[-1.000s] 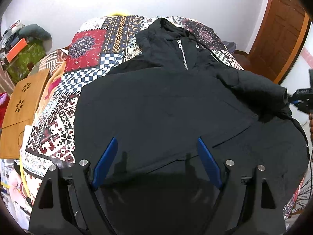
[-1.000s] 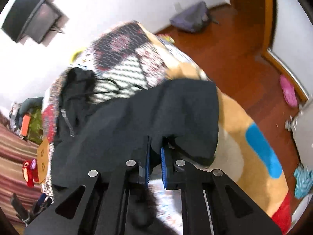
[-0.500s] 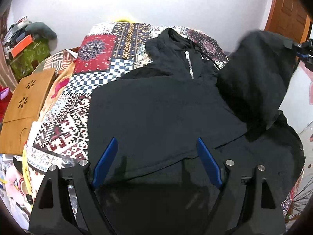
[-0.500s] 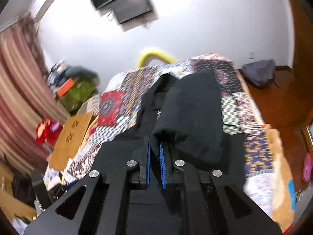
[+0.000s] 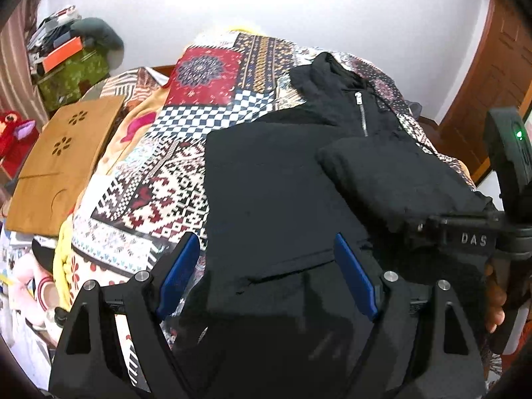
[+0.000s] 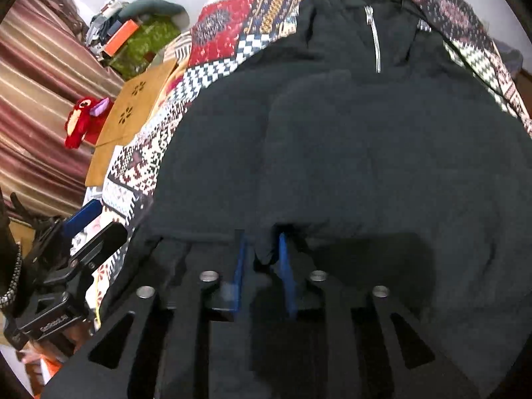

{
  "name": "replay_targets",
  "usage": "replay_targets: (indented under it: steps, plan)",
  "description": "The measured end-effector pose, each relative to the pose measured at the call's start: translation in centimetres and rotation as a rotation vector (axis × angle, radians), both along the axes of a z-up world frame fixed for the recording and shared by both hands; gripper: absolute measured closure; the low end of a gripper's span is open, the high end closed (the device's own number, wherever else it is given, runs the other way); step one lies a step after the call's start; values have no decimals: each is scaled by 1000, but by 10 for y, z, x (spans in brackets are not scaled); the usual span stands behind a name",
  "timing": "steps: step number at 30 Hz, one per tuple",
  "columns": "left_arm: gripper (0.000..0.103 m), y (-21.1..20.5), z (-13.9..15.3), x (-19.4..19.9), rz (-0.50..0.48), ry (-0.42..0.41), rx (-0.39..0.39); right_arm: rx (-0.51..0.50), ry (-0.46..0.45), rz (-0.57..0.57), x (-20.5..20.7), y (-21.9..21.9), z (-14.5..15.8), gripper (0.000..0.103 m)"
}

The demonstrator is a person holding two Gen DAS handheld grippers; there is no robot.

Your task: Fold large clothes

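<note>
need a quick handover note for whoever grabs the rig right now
Left claw: open, empty, over the hoodie's hem.
Right claw: jaws opening, sleeve end between them.
Hoodie lies front up on the quilt, zip at the far end.
Done: both sleeves laid across the chest.
Left: let go of the sleeve, fold the body and hood.

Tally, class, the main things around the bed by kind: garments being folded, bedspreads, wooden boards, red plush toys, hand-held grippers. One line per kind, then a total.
Black hooded garment: 1
Patchwork bedspread: 1
Wooden board: 1
Red plush toy: 1
Hand-held grippers: 2, left, right
Total: 6
</note>
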State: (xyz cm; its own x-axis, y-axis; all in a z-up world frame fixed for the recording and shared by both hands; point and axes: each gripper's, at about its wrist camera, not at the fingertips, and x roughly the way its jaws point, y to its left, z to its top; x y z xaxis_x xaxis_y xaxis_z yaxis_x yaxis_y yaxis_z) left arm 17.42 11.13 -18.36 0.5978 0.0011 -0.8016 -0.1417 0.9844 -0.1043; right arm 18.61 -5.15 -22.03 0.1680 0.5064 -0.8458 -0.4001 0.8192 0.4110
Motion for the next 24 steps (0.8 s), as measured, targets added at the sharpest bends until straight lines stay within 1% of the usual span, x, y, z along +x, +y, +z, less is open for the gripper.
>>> replay_targets:
  steps: [3, 6, 8, 10, 14, 16, 19, 20, 24]
  plan:
    - [21, -2, -2, 0, 0, 8, -2, -3, -39, -7, -7, -13, 16, 70]
    - [21, -13, 3, 1, -27, -6, 18, -4, -115, -22, -13, -31, 34, 60]
    - [21, -25, 8, 4, -58, -24, 35, -17, -188, -66, -17, -47, 46, 56]
    - [21, -37, 11, 8, -87, -37, 53, -33, -243, -126, -19, -72, 56, 54]
    - [21, -72, 15, 21, -175, -51, 102, -70, -301, -242, -18, -113, 67, 53]
    - [21, -87, 14, 28, -220, -47, 124, -88, -316, -296, -17, -132, 69, 52]
    - [21, -112, 7, 39, -294, -36, 185, -108, -312, -375, -13, -163, 69, 51]
    - [21, -120, 1, 45, -315, -22, 214, -112, -309, -392, -13, -169, 68, 51]
    - [21, -137, -25, 66, -375, 68, 267, -123, -284, -419, -13, -187, 60, 51]
